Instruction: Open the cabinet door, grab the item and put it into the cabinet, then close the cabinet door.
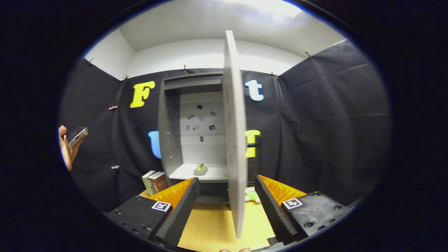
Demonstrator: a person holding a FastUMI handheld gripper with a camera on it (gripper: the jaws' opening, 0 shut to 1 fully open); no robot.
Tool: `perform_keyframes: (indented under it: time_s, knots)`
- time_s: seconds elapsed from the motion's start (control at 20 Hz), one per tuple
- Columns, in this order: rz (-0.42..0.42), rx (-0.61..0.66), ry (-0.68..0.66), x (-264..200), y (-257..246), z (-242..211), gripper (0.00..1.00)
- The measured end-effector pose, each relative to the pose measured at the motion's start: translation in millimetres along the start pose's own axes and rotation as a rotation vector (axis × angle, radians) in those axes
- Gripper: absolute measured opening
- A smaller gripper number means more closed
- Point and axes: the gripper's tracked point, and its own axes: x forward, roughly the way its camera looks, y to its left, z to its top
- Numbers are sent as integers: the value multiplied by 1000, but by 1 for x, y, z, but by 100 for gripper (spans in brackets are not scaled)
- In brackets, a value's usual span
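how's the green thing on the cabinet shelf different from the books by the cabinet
The green item lies low and rounded on the shelf inside the cabinet; the books stand upright on the table outside, left of it. The item is single; the books are several, boxy. Both lie beyond the open claw, whose fingers straddle the door.

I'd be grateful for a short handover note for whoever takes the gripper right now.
Gripper: fingers open, empty, the door's edge between them, not pressed.
Cabinet door: swung wide open, edge-on to the camera.
Green item: lying on the cabinet shelf.
Books stand on the table beside the cabinet; a hand holds a phone off to the side.
Done: door opened, item apparently placed.
Left: close the door.
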Motion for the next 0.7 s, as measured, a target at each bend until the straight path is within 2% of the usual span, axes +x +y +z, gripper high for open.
perform_keyframes:
  time_s: [0.25, 0.3, 0.5, 0.7]
  knots:
    - [-183, 9, 0, 13, -87, 1, 98]
    - [-198, 11, 4, 43, -86, -7, 98]
    - [-223, 33, 23, 80, -106, -15, 98]
    - [-203, 36, 37, 103, -96, -19, 98]
